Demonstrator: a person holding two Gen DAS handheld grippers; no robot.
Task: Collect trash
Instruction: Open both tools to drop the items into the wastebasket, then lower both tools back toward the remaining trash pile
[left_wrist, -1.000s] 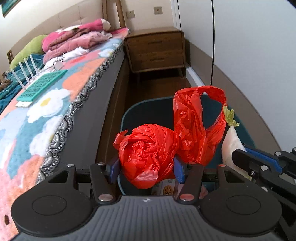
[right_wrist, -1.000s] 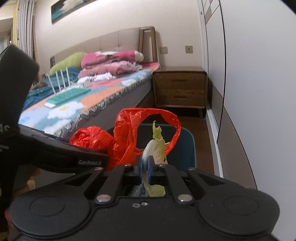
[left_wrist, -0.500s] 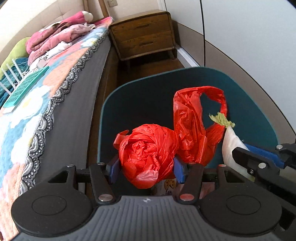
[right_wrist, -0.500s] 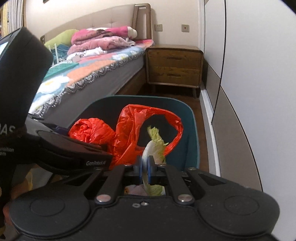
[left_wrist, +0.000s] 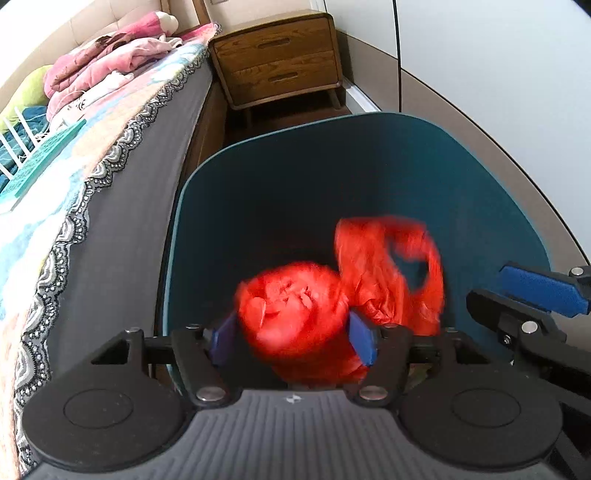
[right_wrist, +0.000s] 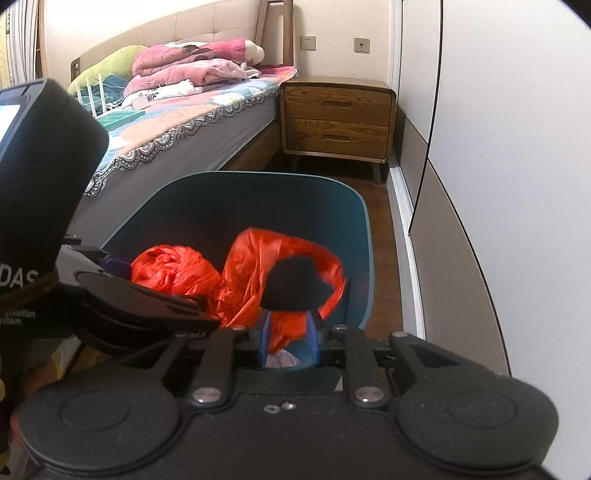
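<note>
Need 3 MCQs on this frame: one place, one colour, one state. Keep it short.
1. Where does the bin stand?
A. on the bed
B. on the floor between bed and wall
C. on the nightstand

2. What colour is the plastic bag?
A. red
B. white
C. black

3. What is between the right gripper pads?
A. a lettuce leaf
B. a bottle
C. no leaf; only bag and bin show behind the gap

Answers: 1 B, the floor shows beside it, the nightstand is behind; 2 A, red in both views; 3 C, its jaws have just been opening with nothing clamped.

Red plastic bag (left_wrist: 295, 310), teal bin (left_wrist: 369, 166), brown wooden nightstand (right_wrist: 336, 122) — floral pastel bedspread (left_wrist: 55, 184), pink blankets (right_wrist: 192, 66).
</note>
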